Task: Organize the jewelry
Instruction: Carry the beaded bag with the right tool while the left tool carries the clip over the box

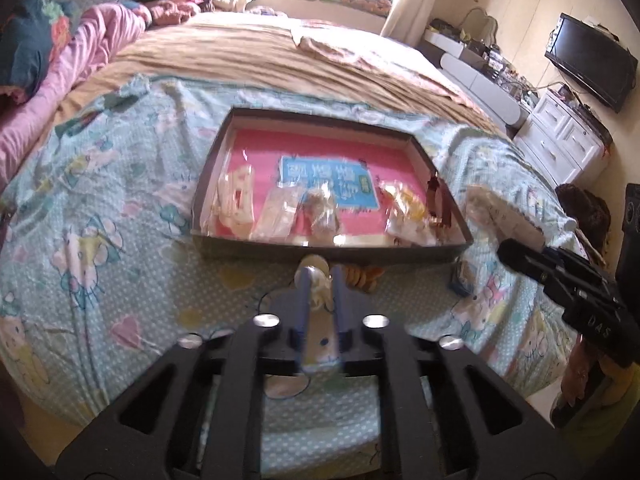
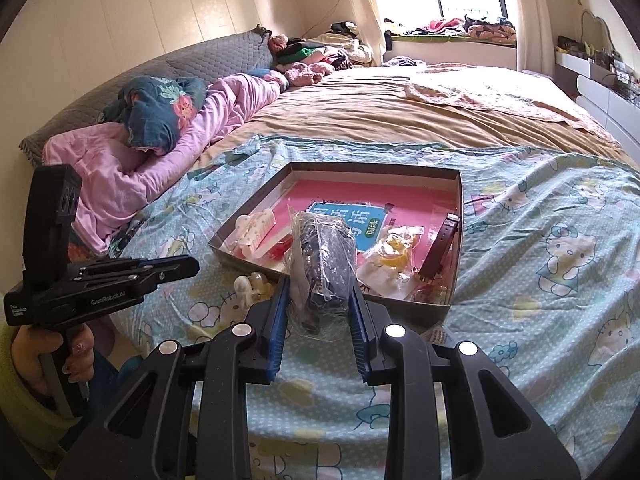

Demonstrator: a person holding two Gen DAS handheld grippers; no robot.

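Two grippers: left gripper [image 1: 320, 280] clenched on cream hair clip [image 1: 318, 280], right gripper [image 2: 319, 285] clenched on bagged dark item [image 2: 324, 264], near tray [image 2: 456, 240].

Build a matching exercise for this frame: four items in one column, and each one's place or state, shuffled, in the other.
Items
1. brown watch strap
2. dark item in a clear bag
3. cream hair claw clip
4. small white figure charm

Places or states
A. lying on the bedspread outside the box, near its front left corner
B. between the right gripper fingers
C. inside the box, against its right wall
D. inside the box, at its left end

Pairs: 1-C, 2-B, 3-D, 4-A
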